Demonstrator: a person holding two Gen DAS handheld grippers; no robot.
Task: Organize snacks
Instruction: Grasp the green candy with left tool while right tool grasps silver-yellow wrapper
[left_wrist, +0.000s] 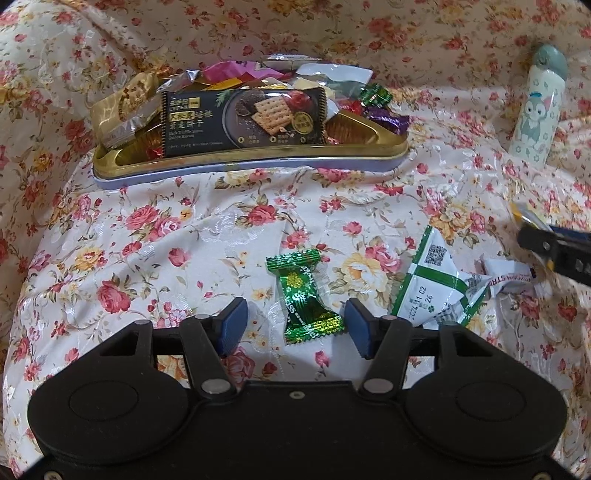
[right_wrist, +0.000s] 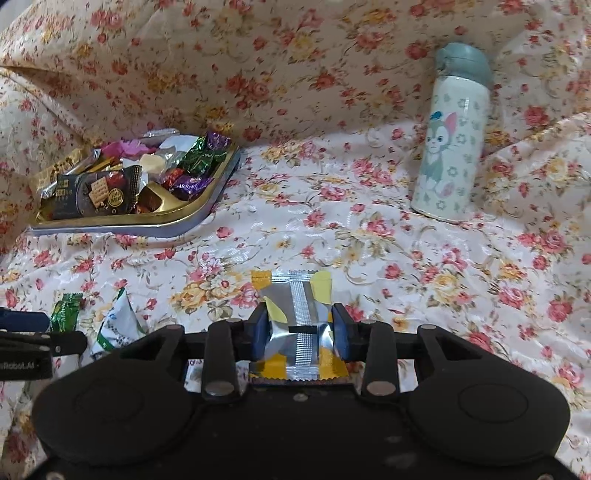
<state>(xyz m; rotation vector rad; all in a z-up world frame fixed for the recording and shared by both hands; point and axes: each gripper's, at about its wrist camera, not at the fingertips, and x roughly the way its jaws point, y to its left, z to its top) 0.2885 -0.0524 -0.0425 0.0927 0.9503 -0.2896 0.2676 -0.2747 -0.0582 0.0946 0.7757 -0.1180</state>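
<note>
The right hand-held gripper (right_wrist: 300, 332) is clenched on a silver-and-yellow snack packet (right_wrist: 297, 314), its blue pads pressing the crinkled foil from both sides, with the packet's seam facing up; gripping across the narrow middle probably gives the firmest hold for carrying it to the tray. The left hand-held gripper (left_wrist: 295, 325) is released, its jaws standing apart on either side of a green foil candy (left_wrist: 304, 295) that lies flat on the floral cloth (left_wrist: 147, 229), with neither pad touching the wrapper; it seems lined up for a pick not yet made. Just right of that candy lie a white-and-green packet (left_wrist: 432, 280) and a crumpled white wrapper (left_wrist: 506, 280), so three loose snacks remain on the cloth near the left gripper, plus the one held by the right. Far and to the left sits one gold-rimmed tray (left_wrist: 258, 157), already heaped with wrapped sweets, a black biscuit packet (left_wrist: 243, 118) propped against its near edge. One cartoon-printed bottle (right_wrist: 452, 147) stands far right, well apart from the snacks.
</note>
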